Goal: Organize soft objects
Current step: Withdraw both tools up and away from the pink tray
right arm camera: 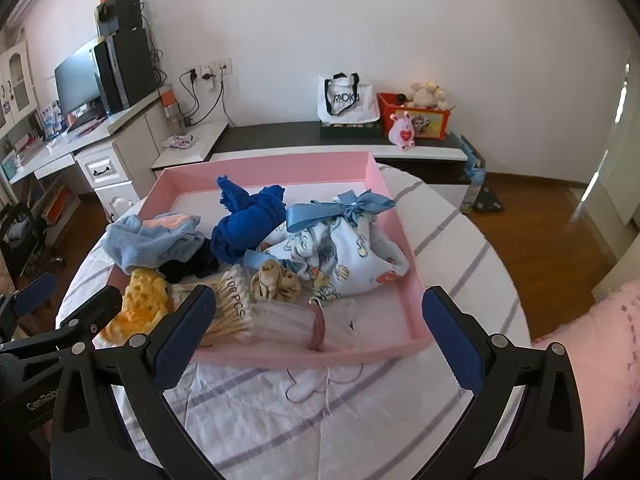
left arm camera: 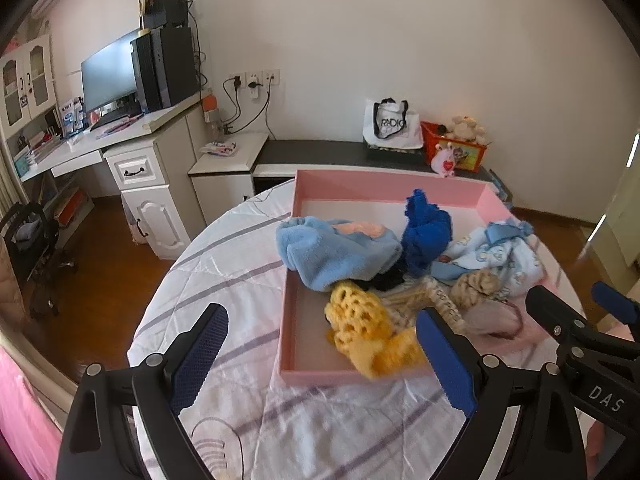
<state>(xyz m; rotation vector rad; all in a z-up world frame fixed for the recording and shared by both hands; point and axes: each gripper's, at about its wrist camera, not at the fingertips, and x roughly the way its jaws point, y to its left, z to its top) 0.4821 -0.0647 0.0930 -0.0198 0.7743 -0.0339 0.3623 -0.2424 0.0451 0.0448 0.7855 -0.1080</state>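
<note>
Left gripper (left arm camera: 324, 354) and right gripper (right arm camera: 320, 332): jaws spread wide, holding nothing, at lower frame before the shallow pink cardboard tray (right arm camera: 396, 216) of soft items.

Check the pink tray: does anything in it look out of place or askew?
Yes. A cotton swab pack lies among the soft items in the pink tray, and the yellow crochet piece hangs over its near rim.
</note>
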